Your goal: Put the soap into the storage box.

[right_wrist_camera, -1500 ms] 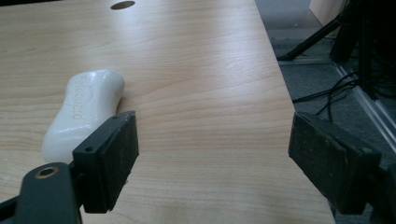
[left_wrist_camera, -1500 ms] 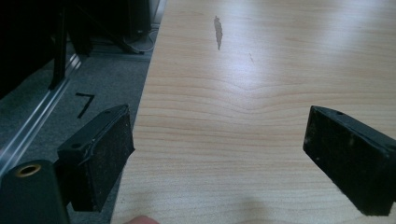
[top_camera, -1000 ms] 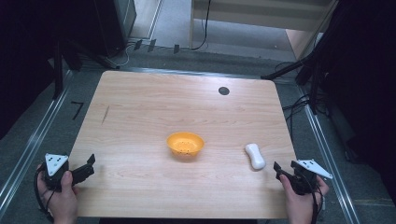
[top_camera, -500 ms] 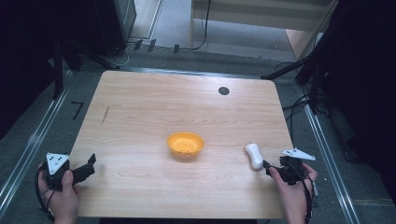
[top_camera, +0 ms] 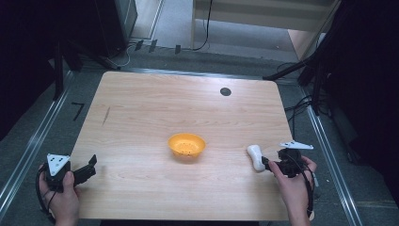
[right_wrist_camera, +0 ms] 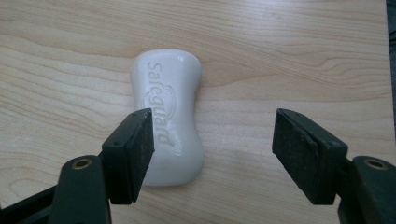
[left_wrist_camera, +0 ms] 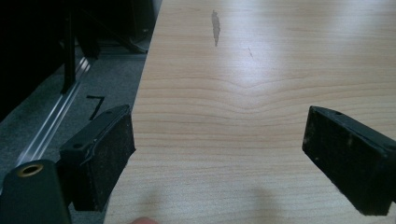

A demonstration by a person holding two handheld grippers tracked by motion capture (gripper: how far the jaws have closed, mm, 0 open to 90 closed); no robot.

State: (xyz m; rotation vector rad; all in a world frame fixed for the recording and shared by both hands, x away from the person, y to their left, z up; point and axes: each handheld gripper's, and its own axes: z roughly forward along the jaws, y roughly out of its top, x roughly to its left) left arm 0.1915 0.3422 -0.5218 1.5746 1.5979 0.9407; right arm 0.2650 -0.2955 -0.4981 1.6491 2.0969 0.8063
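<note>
Right gripper view: soap bar [right_wrist_camera: 168, 116] under tool's [right_wrist_camera: 212, 154] left jaw

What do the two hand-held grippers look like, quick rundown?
Both are black, each with two flat rectangular jaws faced with dark pads. A grey three-cornered plate tops the left hand-held gripper and the right hand-held gripper. Black cables trail back from each.

The white soap bar [right_wrist_camera: 168, 121] bears the embossed brand name "Safeguard".
</note>
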